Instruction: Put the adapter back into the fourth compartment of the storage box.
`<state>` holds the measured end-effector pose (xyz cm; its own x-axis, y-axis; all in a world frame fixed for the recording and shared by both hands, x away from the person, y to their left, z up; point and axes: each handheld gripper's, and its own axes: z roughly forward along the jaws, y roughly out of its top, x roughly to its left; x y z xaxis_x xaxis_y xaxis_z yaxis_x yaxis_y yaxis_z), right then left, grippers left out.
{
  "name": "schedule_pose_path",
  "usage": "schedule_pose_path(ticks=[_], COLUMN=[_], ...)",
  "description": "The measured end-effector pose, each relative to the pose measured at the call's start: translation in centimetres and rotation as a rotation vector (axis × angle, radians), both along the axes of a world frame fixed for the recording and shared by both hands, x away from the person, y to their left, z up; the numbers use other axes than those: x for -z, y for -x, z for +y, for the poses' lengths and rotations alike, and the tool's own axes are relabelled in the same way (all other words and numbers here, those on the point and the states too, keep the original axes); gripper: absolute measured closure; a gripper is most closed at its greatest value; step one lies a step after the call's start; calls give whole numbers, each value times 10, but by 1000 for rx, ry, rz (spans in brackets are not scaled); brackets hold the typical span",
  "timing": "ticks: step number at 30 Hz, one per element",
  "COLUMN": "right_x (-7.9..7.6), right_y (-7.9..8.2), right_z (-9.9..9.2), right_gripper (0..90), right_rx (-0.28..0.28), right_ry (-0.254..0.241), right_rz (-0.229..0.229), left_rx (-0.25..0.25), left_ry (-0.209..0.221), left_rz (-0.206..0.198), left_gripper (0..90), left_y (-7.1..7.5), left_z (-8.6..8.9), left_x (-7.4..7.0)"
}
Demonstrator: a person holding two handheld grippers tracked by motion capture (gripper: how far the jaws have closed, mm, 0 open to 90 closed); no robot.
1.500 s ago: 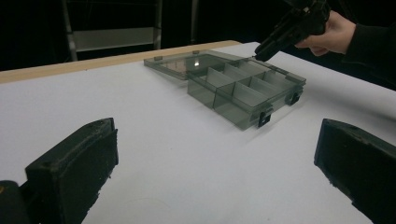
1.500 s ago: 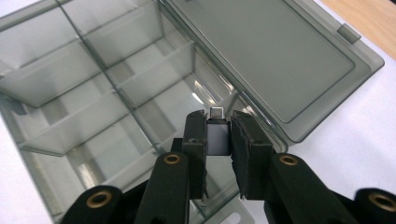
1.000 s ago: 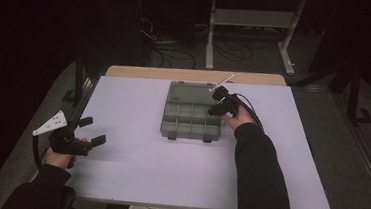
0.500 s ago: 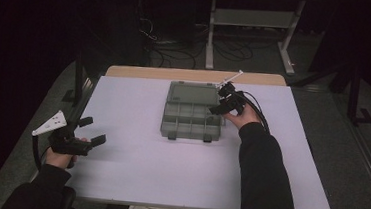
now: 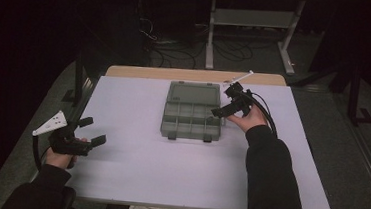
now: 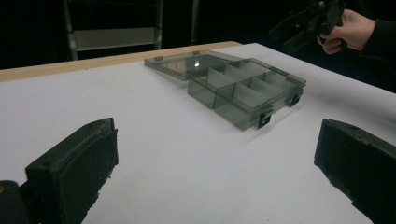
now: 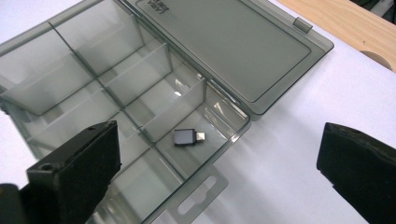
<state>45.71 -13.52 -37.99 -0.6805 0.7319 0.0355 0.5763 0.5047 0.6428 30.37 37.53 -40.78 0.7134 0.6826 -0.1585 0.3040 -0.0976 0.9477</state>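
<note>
Your right tool (image 5: 221, 111) hovers wide over the organizer box (image 5: 191, 117), so descend onto the small adapter (image 7: 188, 137); left tool (image 5: 92, 131) idles wide.

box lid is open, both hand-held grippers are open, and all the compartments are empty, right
Not quite: one compartment holds a small grey adapter, as the right gripper view shows. The rest stands: the organizer box has its lid open, and the left hand-held gripper and right hand-held gripper are both open.

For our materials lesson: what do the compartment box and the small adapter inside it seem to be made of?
Compartment box: likely smoke-tinted transparent plastic, glossy; the table shows through its walls and lid. Adapter: seemingly grey metal with a matte body and a shinier plug end, though painted plastic is possible.
</note>
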Motion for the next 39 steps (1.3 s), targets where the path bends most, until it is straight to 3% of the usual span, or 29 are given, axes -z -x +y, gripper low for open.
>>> schedule_pose_path(ticks=[5, 15, 25, 30, 39], right_x=[-3, -17, -16, -18, -14], right_y=[7, 31, 49, 58, 72], right_z=[-4, -18, -34, -46, -55], right_gripper=[0, 0, 0, 0, 0], right_rx=[8, 7, 20, 29, 29], right_ry=[-15, -54, -62, -103, -116], right_rz=[-5, -60, -64, -75, -83], left_rx=[-2, -4, -3, -3, -6], left_ry=[1, -6, -11, -13, -14], left_rz=[1, 6, 7, 11, 14], left_gripper=[0, 0, 0, 0, 0], left_y=[0, 0, 0, -1, -1], left_z=[0, 0, -1, -2, -2], left_x=[0, 1, 1, 2, 2])
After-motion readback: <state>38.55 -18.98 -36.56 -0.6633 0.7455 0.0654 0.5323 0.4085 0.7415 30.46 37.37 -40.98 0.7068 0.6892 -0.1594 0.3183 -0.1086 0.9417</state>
